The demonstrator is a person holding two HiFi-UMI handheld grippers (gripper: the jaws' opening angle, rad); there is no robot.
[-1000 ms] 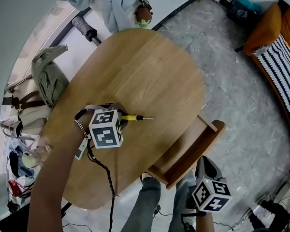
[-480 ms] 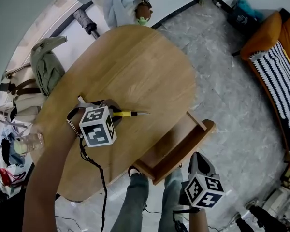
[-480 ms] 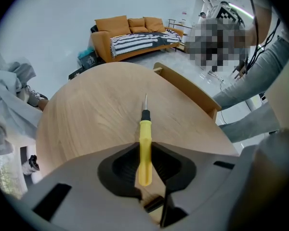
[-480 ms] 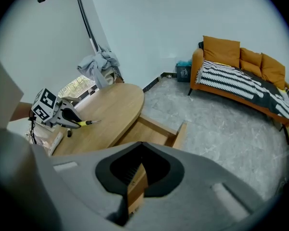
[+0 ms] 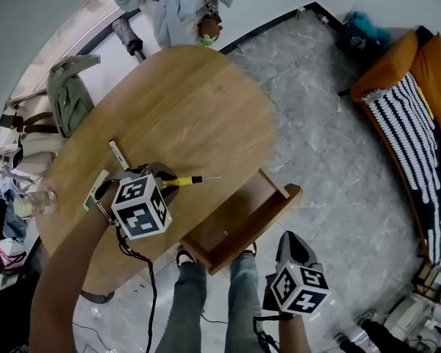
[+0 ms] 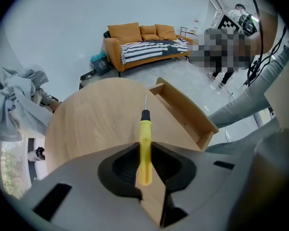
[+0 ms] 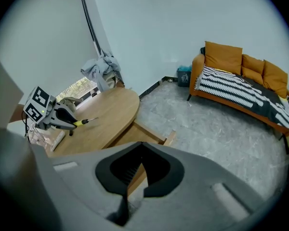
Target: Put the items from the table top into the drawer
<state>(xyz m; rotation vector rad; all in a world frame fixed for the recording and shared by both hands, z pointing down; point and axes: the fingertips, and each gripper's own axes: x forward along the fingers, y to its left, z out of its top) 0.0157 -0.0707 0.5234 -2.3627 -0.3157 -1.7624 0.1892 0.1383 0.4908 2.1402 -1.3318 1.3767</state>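
One drawer (image 5: 235, 212), pulled out from the front edge of the table (image 5: 191, 109). Wooden, shallow, open at the top. Contents: nothing lies in it; only its bare bottom shows.

One glass (image 5: 40, 202), at the table's left end. Contents cannot be made out.

Two grippers.
- Left gripper (image 5: 164, 181) (image 6: 144, 150): over the table near its front edge, just left of the drawer. The jaws stand a narrow way apart and are clamped on the yellow handle of a screwdriver (image 5: 187, 181) (image 6: 145, 143). The pads press the handle from both sides.
- Right gripper (image 5: 290, 241) (image 7: 140, 146): well apart from the table, over the grey floor beside the person's legs and in front of the drawer. The jaws are drawn together at the tips, with nothing between them. It touches nothing.

One screwdriver, the task's thing.
- Place: in the left gripper, over the tabletop, not in the drawer.
- Long axis: roughly level, and crosswise to the gripper that carries it.
- In the head view it runs left to right. The yellow handle is in the jaws and the thin metal shaft sticks out to the right.
- The tip points toward the drawer's far corner.
- In the left gripper view the handle's butt is nearest the camera, and the shaft points away toward the drawer.

Two pale flat strips (image 5: 119, 155) lie on the table just left of the left gripper.
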